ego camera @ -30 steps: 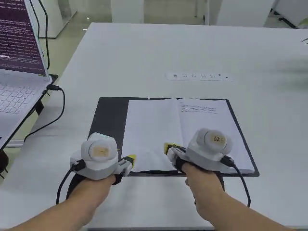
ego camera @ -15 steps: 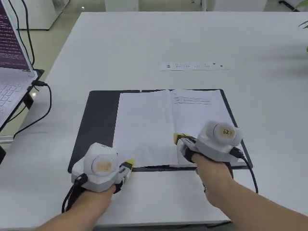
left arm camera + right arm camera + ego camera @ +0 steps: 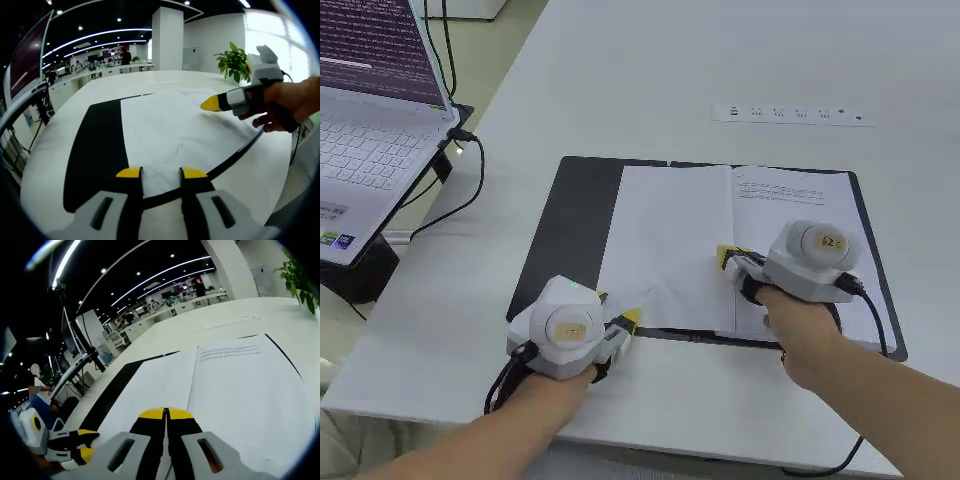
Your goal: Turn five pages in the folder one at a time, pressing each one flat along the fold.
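Here, centre right: my right gripper (image 3: 727, 258), tips pressed together, likely flattening the fold (image 3: 731, 230) | lower left: left gripper (image 3: 628, 321), tips spread, waiting at the folder (image 3: 565, 230) edge.

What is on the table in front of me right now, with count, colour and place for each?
table: one, white, under everything.
folder: one, black, open mid-table.
pages: two showing, white, in folder.
laptop: one, white, left edge.
cables: several, black, around laptop.
socket strip: one, white, beyond folder.
plant: one, green, far right.
left gripper: one, white, yellow tips, open, folder's near edge.
right gripper: one, same colours, shut, by the fold.
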